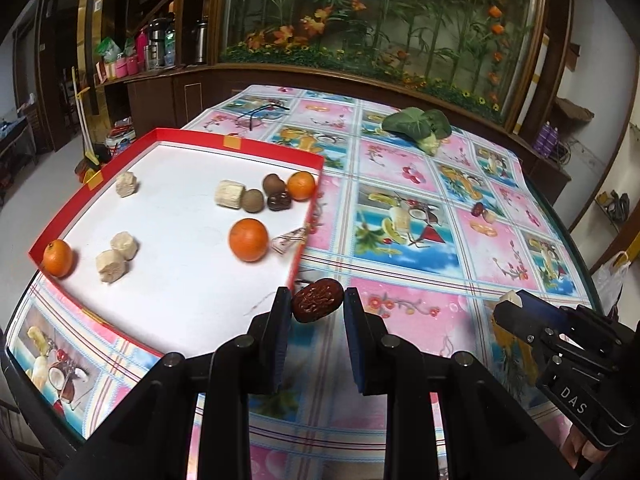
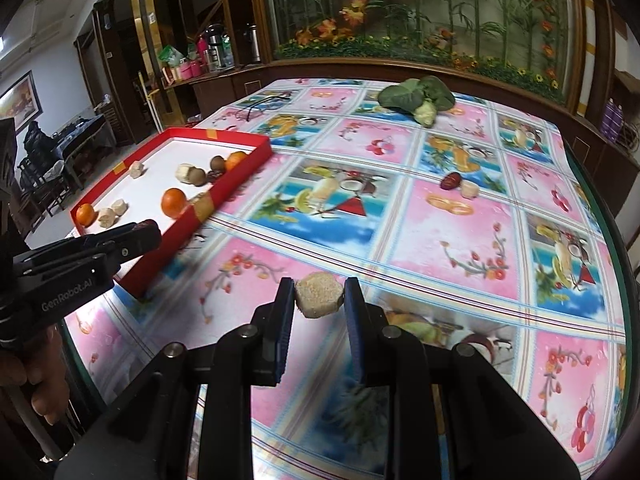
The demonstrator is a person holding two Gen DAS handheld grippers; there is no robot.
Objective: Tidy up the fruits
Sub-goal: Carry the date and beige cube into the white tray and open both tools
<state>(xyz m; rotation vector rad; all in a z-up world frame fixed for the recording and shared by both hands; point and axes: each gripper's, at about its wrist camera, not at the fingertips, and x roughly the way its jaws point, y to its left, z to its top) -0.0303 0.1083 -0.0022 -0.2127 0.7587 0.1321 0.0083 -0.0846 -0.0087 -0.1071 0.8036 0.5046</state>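
My left gripper (image 1: 317, 300) is shut on a dark red wrinkled date (image 1: 316, 299), held just off the near right corner of the red-rimmed white tray (image 1: 224, 140). The tray holds oranges (image 1: 248, 239), pale sugarcane chunks (image 1: 112, 265), brown fruits (image 1: 253, 200) and a wrapped candy (image 1: 289, 241). My right gripper (image 2: 319, 295) is shut on a pale sugarcane chunk (image 2: 319, 294) above the tablecloth, right of the tray (image 2: 224, 188). It also shows in the left wrist view (image 1: 512, 308). A date (image 2: 450, 181) and a chunk (image 2: 469, 189) lie on the cloth farther back.
A leafy green vegetable (image 2: 418, 98) lies at the far side of the table. Glasses (image 1: 262, 114) lie at the far left. The floral tablecloth (image 2: 440, 240) covers the table; its glass edge curves on the right. A cabinet with flowers stands behind.
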